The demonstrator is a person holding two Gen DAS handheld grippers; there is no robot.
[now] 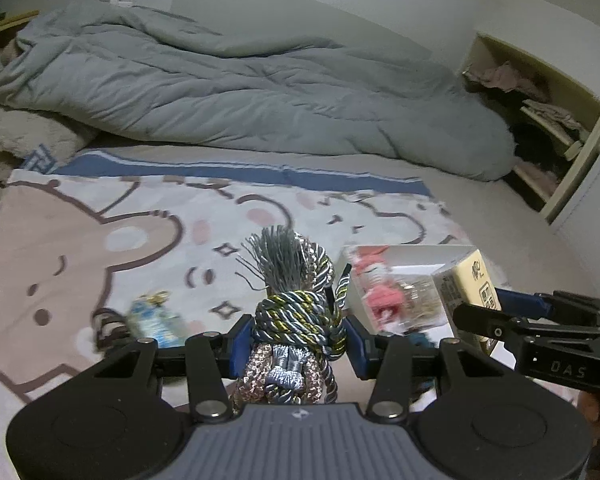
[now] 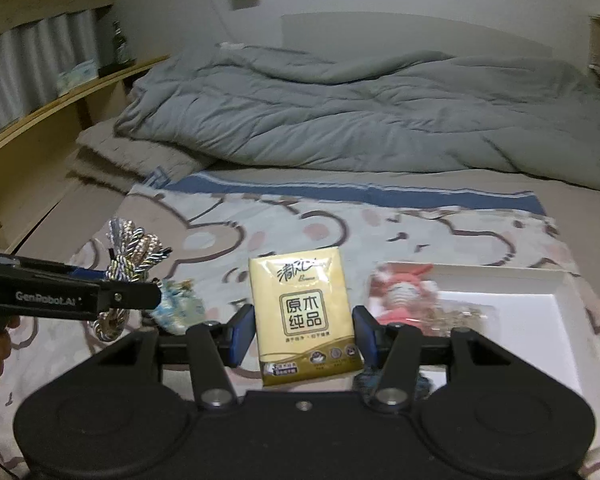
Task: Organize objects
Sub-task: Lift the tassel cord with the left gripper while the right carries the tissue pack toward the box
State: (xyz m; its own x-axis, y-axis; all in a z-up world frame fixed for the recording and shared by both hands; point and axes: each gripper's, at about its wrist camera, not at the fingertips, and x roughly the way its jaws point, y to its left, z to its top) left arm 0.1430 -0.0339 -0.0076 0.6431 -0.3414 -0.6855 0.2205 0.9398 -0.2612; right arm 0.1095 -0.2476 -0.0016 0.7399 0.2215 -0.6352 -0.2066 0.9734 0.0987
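My left gripper [image 1: 300, 340] is shut on a bundle of twisted grey, gold and silver tassel cord [image 1: 296, 312] and holds it above the cartoon bear blanket [image 1: 100, 240]. The cord also shows in the right wrist view [image 2: 132, 264]. My right gripper [image 2: 304, 332] is shut on a yellow tissue pack [image 2: 304, 316], held upright; the pack shows in the left wrist view [image 1: 476, 284]. A white tray [image 2: 540, 312] lies on the right with a pink doll in clear wrap [image 2: 404, 300] at its left side. A small blue-white packet [image 2: 178, 306] lies on the blanket.
A rumpled grey duvet [image 1: 240, 92] covers the far half of the bed. A wooden shelf unit with clothes [image 1: 552, 120] stands at the right, and a wooden bed frame with shelf [image 2: 40, 100] runs along the left.
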